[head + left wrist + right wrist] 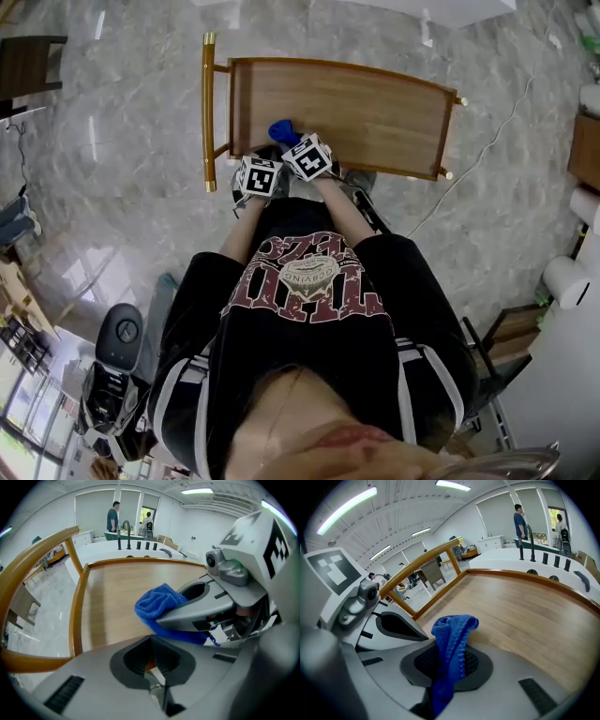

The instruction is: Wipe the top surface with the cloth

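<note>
Light is bright and even, coming from ceiling strips [347, 506] and a far window [144, 513]. The glossy floor [122, 141] throws back pale streaks of glare. Shadows are soft, and a faint one lies beside the cloth [452, 634] on the wooden top [525, 606]. All views bend strongly at the edges, and both gripper views have dark corners. Close to each lens the grey jaws are soft and out of focus. The cloth and wood grain are fairly sharp.
</note>
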`<state>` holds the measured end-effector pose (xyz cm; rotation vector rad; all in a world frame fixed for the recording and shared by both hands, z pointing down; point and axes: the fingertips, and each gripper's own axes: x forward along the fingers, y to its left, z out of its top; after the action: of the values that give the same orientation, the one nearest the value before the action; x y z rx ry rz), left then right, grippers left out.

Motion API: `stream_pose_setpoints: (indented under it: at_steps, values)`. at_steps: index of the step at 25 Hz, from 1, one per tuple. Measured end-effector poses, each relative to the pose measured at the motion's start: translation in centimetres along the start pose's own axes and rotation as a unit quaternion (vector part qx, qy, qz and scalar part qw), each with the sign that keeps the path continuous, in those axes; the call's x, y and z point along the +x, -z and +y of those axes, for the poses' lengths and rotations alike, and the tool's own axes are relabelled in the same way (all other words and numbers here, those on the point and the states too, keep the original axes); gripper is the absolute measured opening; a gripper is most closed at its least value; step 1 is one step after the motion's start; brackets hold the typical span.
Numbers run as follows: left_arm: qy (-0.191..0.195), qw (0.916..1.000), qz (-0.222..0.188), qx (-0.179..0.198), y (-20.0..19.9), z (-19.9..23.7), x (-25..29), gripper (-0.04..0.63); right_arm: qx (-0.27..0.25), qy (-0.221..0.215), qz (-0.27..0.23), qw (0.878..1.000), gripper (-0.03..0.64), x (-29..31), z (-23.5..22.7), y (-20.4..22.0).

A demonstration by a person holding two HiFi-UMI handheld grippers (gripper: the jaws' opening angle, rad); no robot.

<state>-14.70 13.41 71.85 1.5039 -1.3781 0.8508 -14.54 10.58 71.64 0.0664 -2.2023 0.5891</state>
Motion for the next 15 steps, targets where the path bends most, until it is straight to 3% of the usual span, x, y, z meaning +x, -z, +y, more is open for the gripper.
stream_pose_setpoints:
  at_steps: [15]
  values:
    - [0.020,0.9988,0.011,0.044,-1.7,-2.3,1.4,0.046,0.017,0.022,-0.008,1.000,0.058,-2.4,-2.2,1.3]
